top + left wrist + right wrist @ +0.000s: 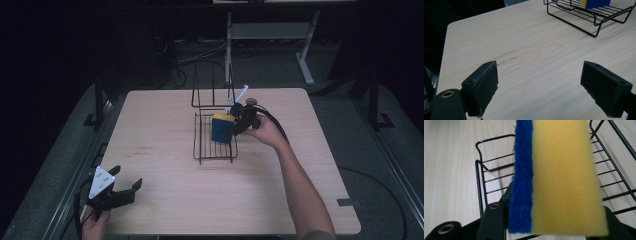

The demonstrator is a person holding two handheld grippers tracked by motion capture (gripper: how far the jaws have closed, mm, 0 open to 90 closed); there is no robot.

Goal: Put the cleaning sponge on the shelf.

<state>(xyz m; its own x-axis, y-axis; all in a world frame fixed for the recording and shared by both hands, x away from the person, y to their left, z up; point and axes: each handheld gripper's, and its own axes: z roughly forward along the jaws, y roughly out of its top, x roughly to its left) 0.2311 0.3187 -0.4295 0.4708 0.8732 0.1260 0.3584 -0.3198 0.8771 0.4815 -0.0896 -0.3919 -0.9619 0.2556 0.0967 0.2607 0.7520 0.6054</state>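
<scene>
Left gripper (pixel 116 192) hovers idle over the desk's (pixel 165 200) near-left corner, fingers (pixel 482 85) spread wide with nothing between them. Mid-desk, the black wire rack (pixel 215 145) sits with the sponge (pixel 222 129) held over its tray: right gripper (pixel 239 125) has its fingers clamped on the sponge's lower end, blue scrub layer (pixel 522 175) on one side, yellow foam (pixel 564 175) on the other. Sponge looks light, soft and compressible with grippy faces, so pinching across the two broad faces near an end should hold it; squeezing hard just deforms it.
</scene>
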